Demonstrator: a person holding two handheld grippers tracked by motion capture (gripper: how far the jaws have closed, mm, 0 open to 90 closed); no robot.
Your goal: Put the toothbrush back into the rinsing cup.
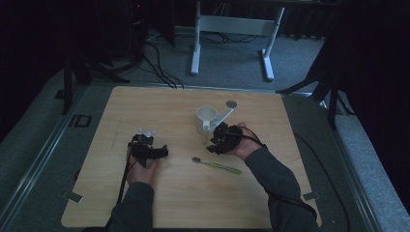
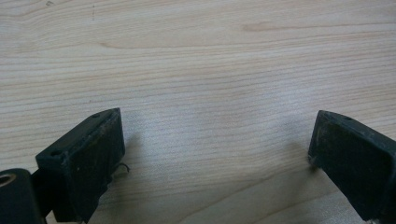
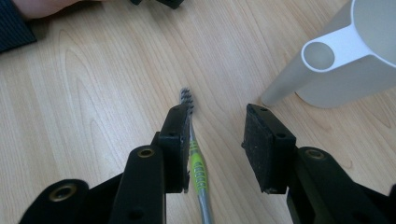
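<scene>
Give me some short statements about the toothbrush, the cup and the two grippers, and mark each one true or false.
1. The toothbrush lies flat on the table. True.
2. The right gripper has lifted the toothbrush. False: its jaws are apart, and the brush lies beside one jaw.
3. The white cup stands upright. True.
4. The left gripper holds the cup. False: its jaws are open over bare wood.

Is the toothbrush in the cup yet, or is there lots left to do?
Not yet. The green toothbrush lies flat on the wooden table, and the white cup stands upright nearby. The right gripper hangs over the toothbrush with open jaws, one jaw beside the handle, not squeezing. The left gripper rests open over bare wood. Grabbing and lifting the toothbrush, probably into the cup, is left.
</scene>
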